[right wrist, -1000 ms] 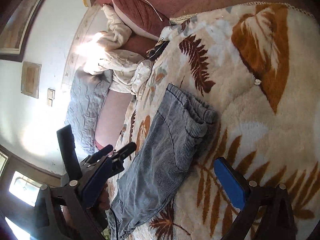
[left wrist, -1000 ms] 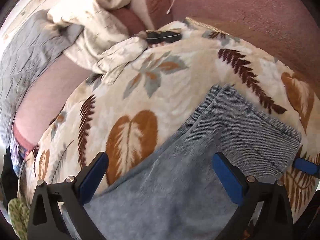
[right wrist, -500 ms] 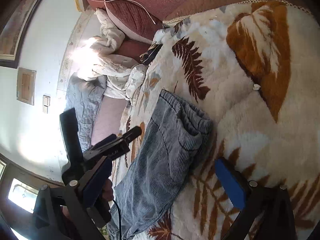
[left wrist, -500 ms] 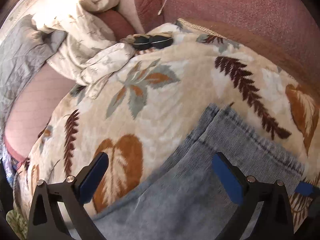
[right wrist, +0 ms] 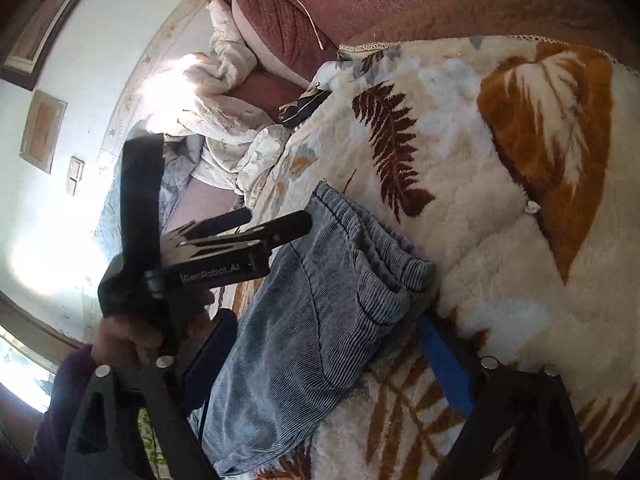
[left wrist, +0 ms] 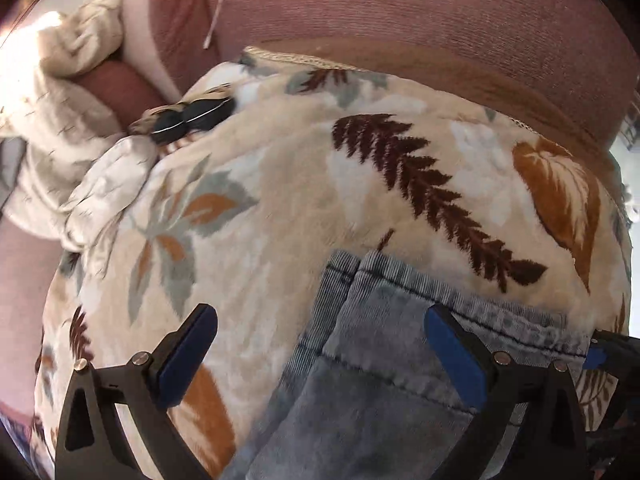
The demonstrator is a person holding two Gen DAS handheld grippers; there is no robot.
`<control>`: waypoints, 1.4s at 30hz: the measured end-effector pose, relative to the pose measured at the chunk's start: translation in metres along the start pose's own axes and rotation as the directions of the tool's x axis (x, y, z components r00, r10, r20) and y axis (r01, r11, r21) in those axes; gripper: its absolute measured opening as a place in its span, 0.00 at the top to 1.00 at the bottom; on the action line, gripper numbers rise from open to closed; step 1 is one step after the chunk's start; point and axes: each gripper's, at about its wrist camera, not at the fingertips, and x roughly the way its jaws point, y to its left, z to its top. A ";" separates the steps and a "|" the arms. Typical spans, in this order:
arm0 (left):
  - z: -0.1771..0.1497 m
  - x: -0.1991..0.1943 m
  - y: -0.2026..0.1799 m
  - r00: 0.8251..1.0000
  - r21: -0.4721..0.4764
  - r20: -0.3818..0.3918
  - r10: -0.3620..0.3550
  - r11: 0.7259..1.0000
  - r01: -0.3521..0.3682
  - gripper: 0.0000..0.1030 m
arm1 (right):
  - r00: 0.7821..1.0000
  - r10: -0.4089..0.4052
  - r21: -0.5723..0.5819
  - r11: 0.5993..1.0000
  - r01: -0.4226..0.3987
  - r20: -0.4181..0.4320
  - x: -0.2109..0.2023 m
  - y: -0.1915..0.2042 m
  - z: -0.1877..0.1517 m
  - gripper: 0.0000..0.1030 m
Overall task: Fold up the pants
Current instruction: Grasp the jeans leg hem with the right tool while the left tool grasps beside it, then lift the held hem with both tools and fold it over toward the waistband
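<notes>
A: Left wrist: left gripper (left wrist: pixel 320 350) fingers spread, empty, over the waistband of the pants (left wrist: pixel 400 380) on the leaf blanket (left wrist: pixel 280 208).
B: Right wrist: right gripper (right wrist: pixel 328 354) fingers apart, straddling the waistband corner, likely lining up a grab.

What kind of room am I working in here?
Probably a bedroom or living room at home: the pants lie on a leaf-print fleece blanket, with a rumpled white quilt, a pinkish-red cushion and framed pictures on the wall.
</notes>
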 end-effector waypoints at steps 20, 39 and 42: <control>0.004 0.028 0.013 0.951 -0.074 0.004 -0.308 0.949 0.307 0.58 | 0.994 -0.099 -0.095 0.990 0.103 0.038 0.014 0.008 0.000 0.39; -0.025 -0.014 0.036 0.941 -0.175 0.148 -0.305 0.928 0.328 0.88 | 0.990 -0.103 -0.184 0.976 0.119 0.097 0.006 0.022 -0.006 0.87; -0.030 -0.027 0.041 0.937 -0.189 0.183 -0.299 0.924 0.332 0.89 | 0.989 -0.089 -0.242 0.963 0.116 0.120 0.002 0.034 -0.012 0.87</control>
